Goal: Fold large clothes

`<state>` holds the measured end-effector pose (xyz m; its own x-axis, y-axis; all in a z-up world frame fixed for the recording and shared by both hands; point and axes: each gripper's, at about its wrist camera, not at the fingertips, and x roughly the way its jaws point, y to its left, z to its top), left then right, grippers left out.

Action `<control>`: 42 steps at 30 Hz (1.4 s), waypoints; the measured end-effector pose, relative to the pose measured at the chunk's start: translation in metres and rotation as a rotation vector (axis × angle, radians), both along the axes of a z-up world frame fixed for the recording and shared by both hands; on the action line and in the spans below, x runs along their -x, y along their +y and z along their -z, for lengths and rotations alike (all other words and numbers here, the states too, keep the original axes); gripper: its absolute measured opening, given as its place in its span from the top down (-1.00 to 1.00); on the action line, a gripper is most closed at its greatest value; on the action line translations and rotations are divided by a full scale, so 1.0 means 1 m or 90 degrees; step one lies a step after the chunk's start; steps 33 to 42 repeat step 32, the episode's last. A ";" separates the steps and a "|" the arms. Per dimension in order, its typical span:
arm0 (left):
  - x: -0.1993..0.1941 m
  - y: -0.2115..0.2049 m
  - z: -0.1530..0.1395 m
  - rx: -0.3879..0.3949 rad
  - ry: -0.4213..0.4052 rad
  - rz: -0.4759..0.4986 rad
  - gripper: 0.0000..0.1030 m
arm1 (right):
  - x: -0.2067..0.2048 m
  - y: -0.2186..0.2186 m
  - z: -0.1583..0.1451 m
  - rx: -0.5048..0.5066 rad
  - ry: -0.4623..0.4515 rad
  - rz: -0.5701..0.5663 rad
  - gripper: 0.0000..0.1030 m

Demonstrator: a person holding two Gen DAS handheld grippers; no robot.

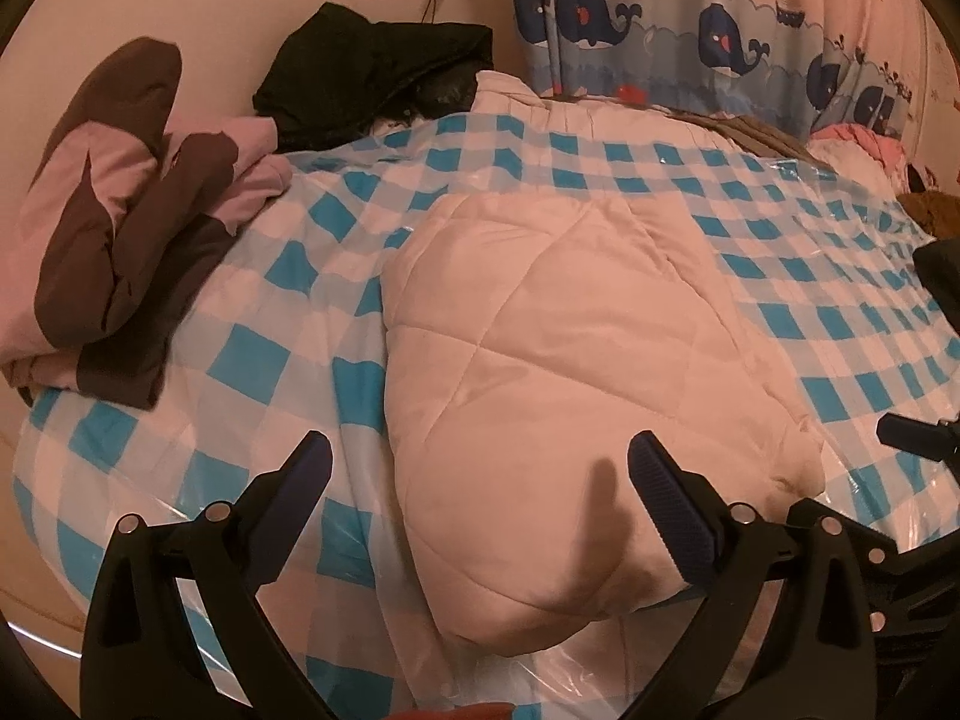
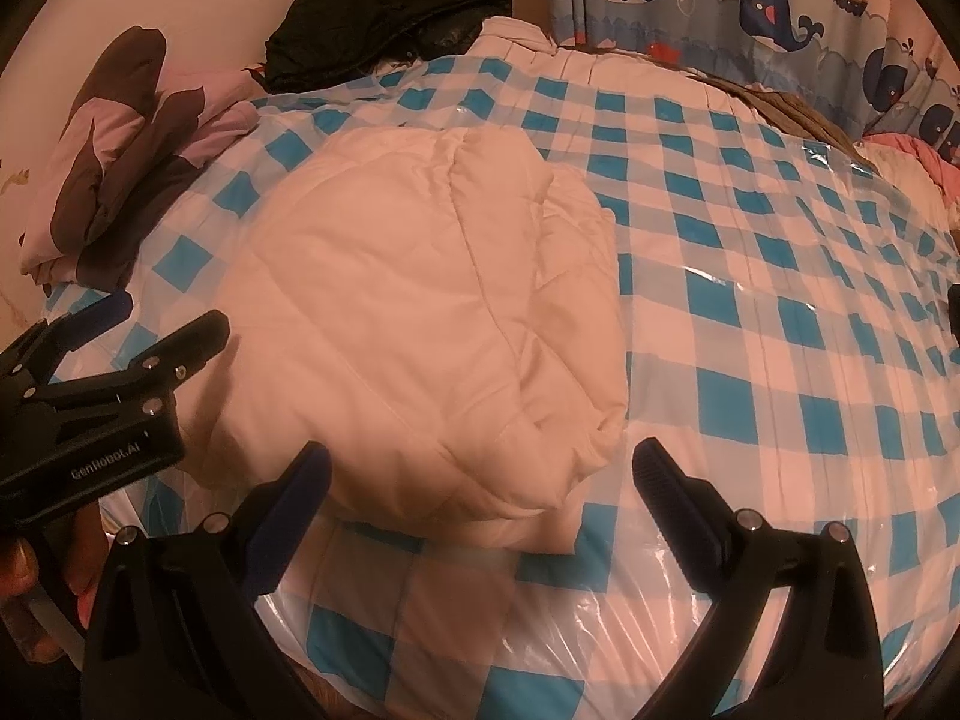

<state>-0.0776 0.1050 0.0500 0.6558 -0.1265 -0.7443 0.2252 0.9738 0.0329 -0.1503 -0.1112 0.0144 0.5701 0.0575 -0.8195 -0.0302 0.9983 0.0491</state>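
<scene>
A cream quilted padded garment (image 1: 576,348) (image 2: 420,312) lies folded into a thick bundle on the blue-and-white checked plastic sheet (image 1: 252,360) (image 2: 750,300) that covers the bed. My left gripper (image 1: 480,468) hovers open just above the bundle's near end, nothing between its fingers. My right gripper (image 2: 480,474) also stands open over the bundle's near right corner. In the right wrist view the left gripper (image 2: 150,324) shows at the left edge, held by a hand (image 2: 36,588).
A pink and brown folded garment (image 1: 108,228) (image 2: 120,150) lies at the bed's left edge. A black garment (image 1: 372,78) (image 2: 390,12) is heaped at the far side against the wall. A whale-print curtain (image 1: 690,24) hangs behind. Pink cloth (image 1: 858,144) lies far right.
</scene>
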 end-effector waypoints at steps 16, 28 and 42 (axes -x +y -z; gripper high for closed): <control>-0.007 -0.001 0.007 0.000 0.021 0.013 -0.85 | -0.001 0.000 0.000 -0.003 0.001 0.000 -0.87; -0.006 0.003 -0.002 0.023 -0.006 0.014 -0.84 | 0.005 -0.004 -0.002 -0.009 -0.005 0.005 -0.87; -0.009 0.003 0.002 0.019 0.004 0.009 -0.84 | 0.004 -0.004 -0.004 -0.009 -0.003 0.000 -0.87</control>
